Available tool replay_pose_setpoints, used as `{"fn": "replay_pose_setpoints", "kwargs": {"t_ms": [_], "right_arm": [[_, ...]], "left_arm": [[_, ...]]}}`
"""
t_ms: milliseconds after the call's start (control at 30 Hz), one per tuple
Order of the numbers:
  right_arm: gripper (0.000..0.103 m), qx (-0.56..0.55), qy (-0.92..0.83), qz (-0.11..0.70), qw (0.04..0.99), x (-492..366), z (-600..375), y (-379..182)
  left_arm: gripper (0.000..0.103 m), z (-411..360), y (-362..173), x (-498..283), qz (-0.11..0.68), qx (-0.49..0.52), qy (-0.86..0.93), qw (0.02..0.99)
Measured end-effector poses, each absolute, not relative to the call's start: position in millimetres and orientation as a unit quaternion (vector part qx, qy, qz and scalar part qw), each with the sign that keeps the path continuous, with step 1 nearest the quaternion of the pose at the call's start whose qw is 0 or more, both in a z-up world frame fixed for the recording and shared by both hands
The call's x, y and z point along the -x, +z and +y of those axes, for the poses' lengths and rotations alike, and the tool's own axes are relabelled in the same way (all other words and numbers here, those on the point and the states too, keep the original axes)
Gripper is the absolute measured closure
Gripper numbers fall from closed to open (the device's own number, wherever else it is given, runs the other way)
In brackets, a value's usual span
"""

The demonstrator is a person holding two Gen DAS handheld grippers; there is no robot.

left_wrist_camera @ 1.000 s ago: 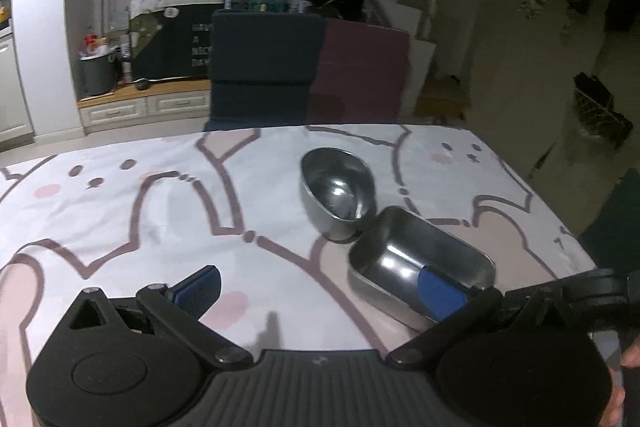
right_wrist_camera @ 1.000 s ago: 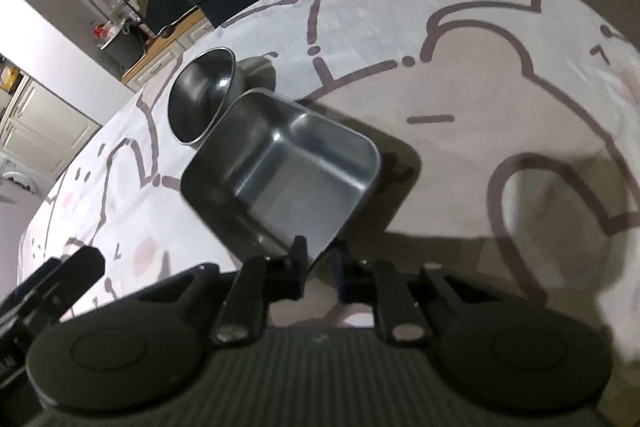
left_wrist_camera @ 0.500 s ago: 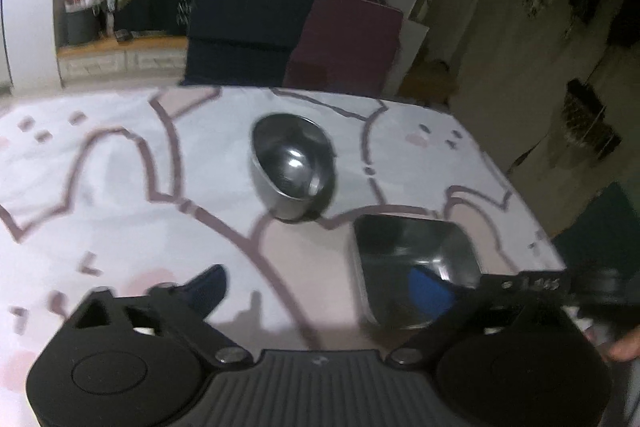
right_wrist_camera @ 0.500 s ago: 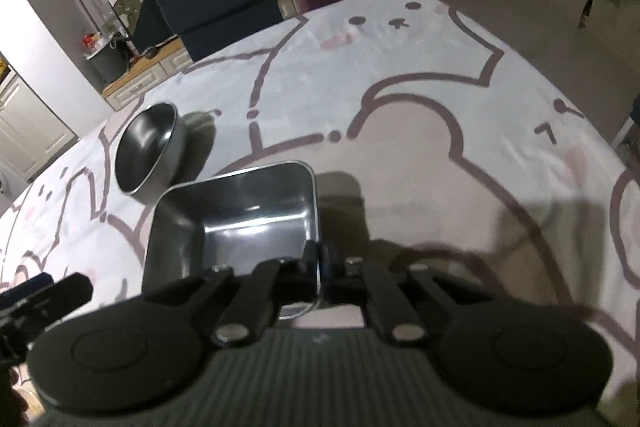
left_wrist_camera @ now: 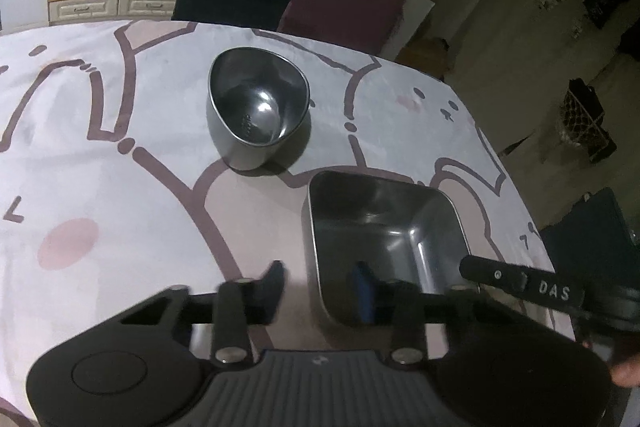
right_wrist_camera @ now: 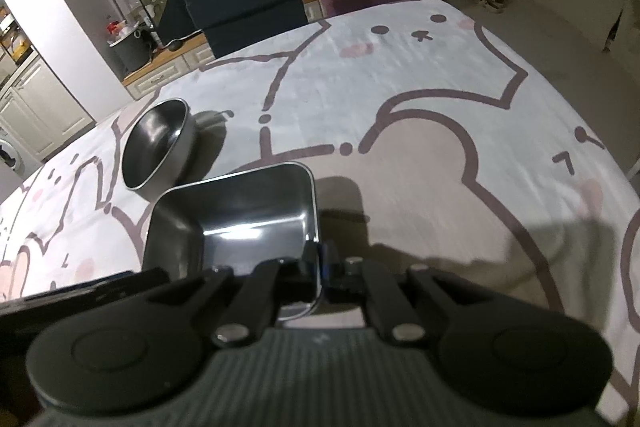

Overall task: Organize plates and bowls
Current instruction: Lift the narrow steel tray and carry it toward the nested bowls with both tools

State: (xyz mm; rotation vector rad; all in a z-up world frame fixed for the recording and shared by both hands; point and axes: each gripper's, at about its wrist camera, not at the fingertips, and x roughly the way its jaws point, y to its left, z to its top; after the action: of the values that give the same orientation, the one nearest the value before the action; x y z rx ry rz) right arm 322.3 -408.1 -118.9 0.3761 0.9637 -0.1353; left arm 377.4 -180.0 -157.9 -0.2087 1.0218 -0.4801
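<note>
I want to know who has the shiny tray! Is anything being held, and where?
The right gripper pinches the rectangular steel tray by its near right rim; the left gripper straddles its left wall, still apart.

Black plastic left gripper (left_wrist_camera: 319, 285) — blue-padded jaws, silver screws, ribbed grey housing, round discs.

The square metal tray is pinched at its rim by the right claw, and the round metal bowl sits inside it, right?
Not quite. The round metal bowl stands beside the square metal tray, on the tablecloth, not inside it. The right wrist view shows this, with the right claw pinching the tray's rim.
</note>
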Motion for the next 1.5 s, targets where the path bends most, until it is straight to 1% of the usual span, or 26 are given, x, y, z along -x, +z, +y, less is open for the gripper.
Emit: {"fn": "replay_pose_setpoints", "kwargs": {"t_ms": [67,100,200,433,667,933,1233,1500], "right_arm": [[0.100,-0.175,-0.059,0.461,0.868,-321.8,-408.2,-119.2],[0.100,-0.174,-0.056,0.461,0.869,-321.4,-408.5,-119.3],[0.100,-0.173,-0.048,0.461,0.869,-320.4,-409.7,-119.3],[0.100,-0.164,-0.031,0.454,0.876,-312.0,-409.1,-107.6],[0.100,-0.167,-0.019,0.414,0.894,-283.6,-405.4,-68.0],[0.100,-0.170,0.004,0.371,0.913,-236.2,-394.9,-23.4],[0.100,-0.164,0.023,0.357,0.919,-191.3,-383.8,-2.6],[0.099,-0.152,0.034,0.361,0.919,-162.5,-378.4,-1.9]], "left_arm": [[0.091,-181.9,-159.4,-378.0,0.482,0.099,-0.223,0.841],[0.095,-182.5,-159.5,-377.8,0.482,0.099,-0.222,0.842],[0.097,-183.9,-157.4,-376.2,0.479,0.090,-0.219,0.845],[0.097,-181.8,-128.6,-362.8,0.453,0.079,-0.225,0.859],[0.097,-171.2,-85.4,-330.1,0.418,0.080,-0.231,0.875],[0.097,-154.2,-51.7,-282.8,0.397,0.081,-0.227,0.885],[0.097,-139.0,-36.9,-239.9,0.386,0.082,-0.227,0.891],[0.097,-133.2,-37.9,-214.6,0.389,0.083,-0.226,0.889]]}}
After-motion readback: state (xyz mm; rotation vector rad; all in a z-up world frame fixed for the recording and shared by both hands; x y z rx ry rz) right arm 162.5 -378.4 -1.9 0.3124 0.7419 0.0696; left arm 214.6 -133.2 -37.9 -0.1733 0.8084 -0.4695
